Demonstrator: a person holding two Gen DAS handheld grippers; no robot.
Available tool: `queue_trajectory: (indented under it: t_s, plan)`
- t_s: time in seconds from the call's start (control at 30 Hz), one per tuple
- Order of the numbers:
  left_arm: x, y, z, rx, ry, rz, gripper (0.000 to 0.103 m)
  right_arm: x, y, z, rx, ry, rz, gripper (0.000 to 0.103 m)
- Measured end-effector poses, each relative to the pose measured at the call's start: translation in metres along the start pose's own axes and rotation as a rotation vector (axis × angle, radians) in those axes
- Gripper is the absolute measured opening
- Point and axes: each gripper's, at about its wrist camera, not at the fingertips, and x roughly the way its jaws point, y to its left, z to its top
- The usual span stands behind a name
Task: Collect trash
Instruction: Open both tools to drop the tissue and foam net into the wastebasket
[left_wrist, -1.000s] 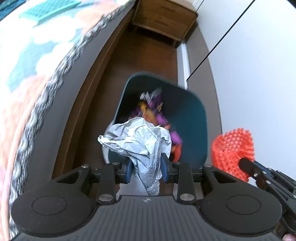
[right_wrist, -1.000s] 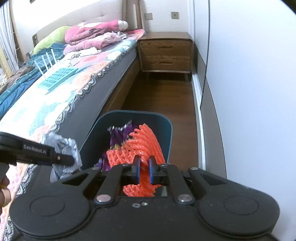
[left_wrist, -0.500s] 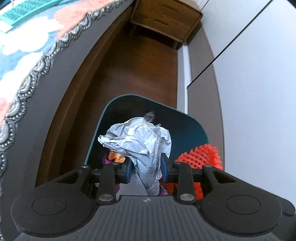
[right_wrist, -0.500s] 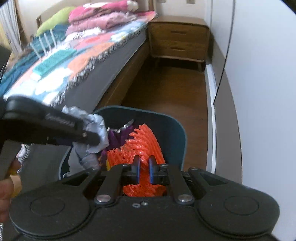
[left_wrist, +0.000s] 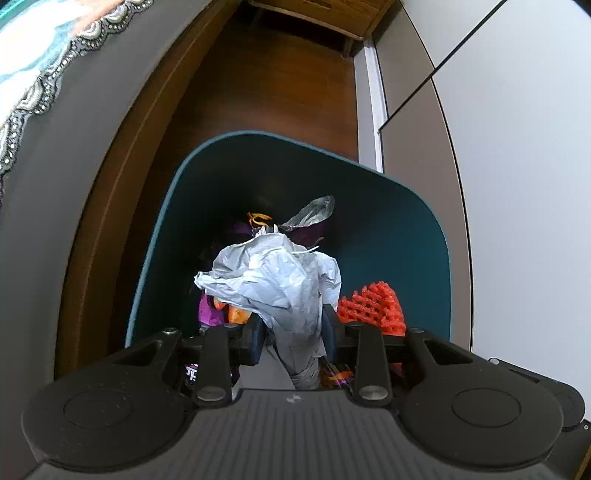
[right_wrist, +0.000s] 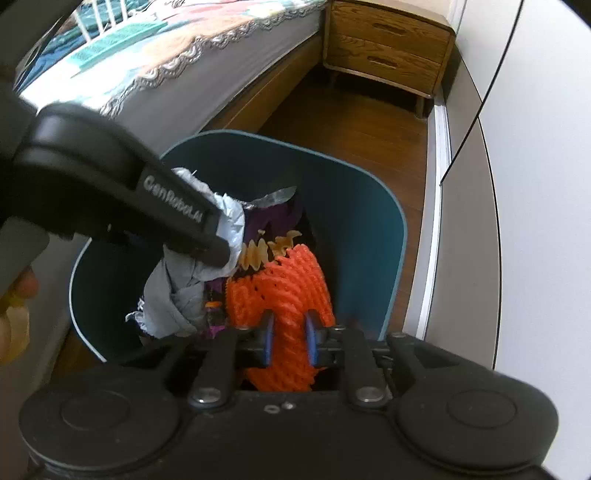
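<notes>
A teal trash bin (left_wrist: 417, 236) stands on the wood floor between bed and wall; it also shows in the right wrist view (right_wrist: 354, 221). Purple and orange wrappers (left_wrist: 295, 229) lie inside it. My left gripper (left_wrist: 293, 332) is shut on a crumpled grey paper (left_wrist: 277, 280) and holds it over the bin's mouth. My right gripper (right_wrist: 290, 341) is shut on an orange foam net (right_wrist: 288, 291), also over the bin, to the right of the left one. The net shows in the left wrist view (left_wrist: 373, 306), and the grey paper in the right wrist view (right_wrist: 177, 295).
The bed (right_wrist: 177, 74) with a patterned cover runs along the left. A wooden nightstand (right_wrist: 388, 55) stands at the far end of the floor strip. A white wall and grey wardrobe panels (left_wrist: 517, 184) close the right side.
Both grippers have moved forward and down over the bin, each still holding its item. The left gripper now crosses the right wrist view close up.
</notes>
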Motion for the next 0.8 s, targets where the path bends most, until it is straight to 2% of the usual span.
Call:
queue_trajectory:
  t_s: [0.1, 0.17, 0.23, 0.27, 0.4, 0.47, 0.8]
  plan:
    - [0.0, 0.004, -0.001, 0.001, -0.001, -0.018, 0.031, -0.003, 0.002, -0.003, 0.005, -0.006, 0.003, 0.022]
    - [-0.002, 0.008, -0.001, -0.001, 0.001, -0.029, 0.037, -0.007, 0.0, -0.005, 0.022, -0.012, 0.011, 0.028]
    - [-0.003, 0.013, 0.001, -0.004, 0.003, -0.039, 0.059, -0.012, -0.003, -0.006, 0.039, -0.022, 0.013, 0.032]
    - [-0.005, 0.015, 0.001, -0.01, 0.003, -0.049, 0.062, -0.014, -0.005, -0.006, 0.046, -0.026, 0.015, 0.032]
    - [-0.018, 0.015, -0.004, -0.001, -0.012, -0.058, 0.062, -0.027, -0.01, -0.01, 0.081, -0.046, 0.032, 0.039]
    - [-0.026, 0.014, -0.007, 0.014, -0.021, -0.049, 0.062, -0.034, -0.011, -0.012, 0.09, -0.062, 0.035, 0.048]
    - [-0.094, 0.008, -0.029, 0.1, -0.099, -0.009, 0.062, -0.091, -0.007, -0.009, 0.144, -0.15, 0.053, 0.056]
